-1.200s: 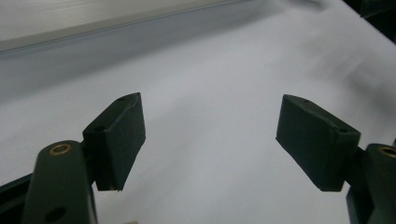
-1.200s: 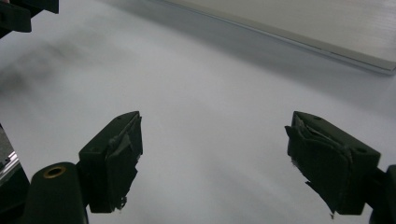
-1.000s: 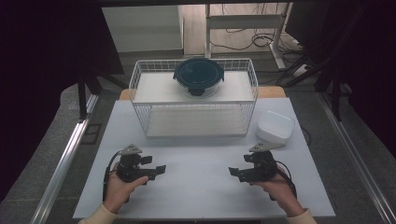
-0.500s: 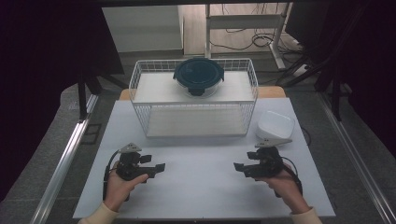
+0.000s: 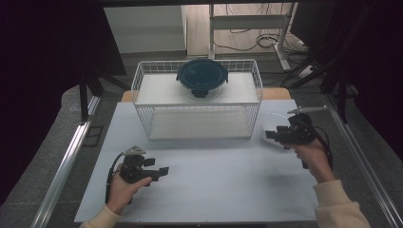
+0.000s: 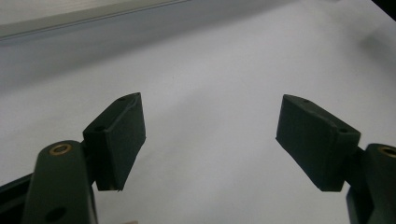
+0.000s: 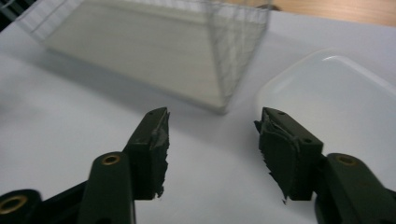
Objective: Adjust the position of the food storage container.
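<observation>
Take the wire basket (image 5: 197, 102) as your landmark: it stands at the far middle of the white worktop (image 5: 214, 190), and the whole stretch of worktop on your side of it lies bare, with open room between your two hands. Your left tool (image 5: 159, 171) sits well short of the basket's near left corner, close to the worktop's near edge; its jaws stand wide apart and hold nothing, with plain white surface between them in the left gripper view (image 6: 210, 140). Your right tool (image 5: 273, 134) is just off the basket's near right corner, its jaws also parted and empty (image 7: 212, 144).

The translucent white container (image 5: 272, 124) lies on the worktop just right of the basket's near right corner, close to the worktop's right edge. From the high view your right tool and hand cover most of it, so only a pale sliver shows. In the right gripper view (image 7: 336, 100) it looks like a shallow, frosted, rounded-corner piece with a raised rim, lying flat, to the right of the jaws and beyond them; its far right side is cut off by the frame. Whether the right jaw touches it, you cannot tell.

Inside the basket a round dark-blue lidded bowl (image 5: 202, 76) rests against the far wall. The basket mesh blurs in the right gripper view.
</observation>
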{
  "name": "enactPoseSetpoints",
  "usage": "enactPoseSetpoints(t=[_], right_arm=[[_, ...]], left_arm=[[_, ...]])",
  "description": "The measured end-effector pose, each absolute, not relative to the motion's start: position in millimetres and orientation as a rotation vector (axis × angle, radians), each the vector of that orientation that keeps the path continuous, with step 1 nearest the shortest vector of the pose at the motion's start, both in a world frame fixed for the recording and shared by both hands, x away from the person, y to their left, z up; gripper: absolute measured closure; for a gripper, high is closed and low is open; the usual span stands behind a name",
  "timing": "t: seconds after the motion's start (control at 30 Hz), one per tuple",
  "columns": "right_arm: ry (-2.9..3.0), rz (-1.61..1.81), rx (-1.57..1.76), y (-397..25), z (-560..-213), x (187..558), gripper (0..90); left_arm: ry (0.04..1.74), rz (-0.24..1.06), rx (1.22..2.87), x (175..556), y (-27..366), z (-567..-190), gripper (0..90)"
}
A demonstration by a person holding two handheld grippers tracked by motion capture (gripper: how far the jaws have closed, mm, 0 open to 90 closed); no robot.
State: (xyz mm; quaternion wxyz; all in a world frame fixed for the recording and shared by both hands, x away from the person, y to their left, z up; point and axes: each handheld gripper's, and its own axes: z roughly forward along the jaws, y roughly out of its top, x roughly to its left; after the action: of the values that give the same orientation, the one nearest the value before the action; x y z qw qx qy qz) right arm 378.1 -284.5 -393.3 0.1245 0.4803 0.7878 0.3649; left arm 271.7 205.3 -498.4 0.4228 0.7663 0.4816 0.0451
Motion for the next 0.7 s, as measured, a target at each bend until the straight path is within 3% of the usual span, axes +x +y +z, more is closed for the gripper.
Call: enactPoseSetpoints(t=[0.27,0.33,0.6,0.7], right_arm=[[2.241,0.958,1.565,-307,-401,448,61.2],[2.241,0.939,1.574,-308,-403,452,63.0],[2.226,0.835,1.58,-325,-416,487,84.3],[2.203,0.841,1.568,-330,-417,493,87.7]], left_arm=[[1.224,0.099,1.917,274,206,-504,23.4],[1.224,0.096,1.916,273,207,-504,23.4],[1.236,0.086,1.906,274,210,-504,23.3],[1.239,0.085,1.901,274,212,-504,23.3]])
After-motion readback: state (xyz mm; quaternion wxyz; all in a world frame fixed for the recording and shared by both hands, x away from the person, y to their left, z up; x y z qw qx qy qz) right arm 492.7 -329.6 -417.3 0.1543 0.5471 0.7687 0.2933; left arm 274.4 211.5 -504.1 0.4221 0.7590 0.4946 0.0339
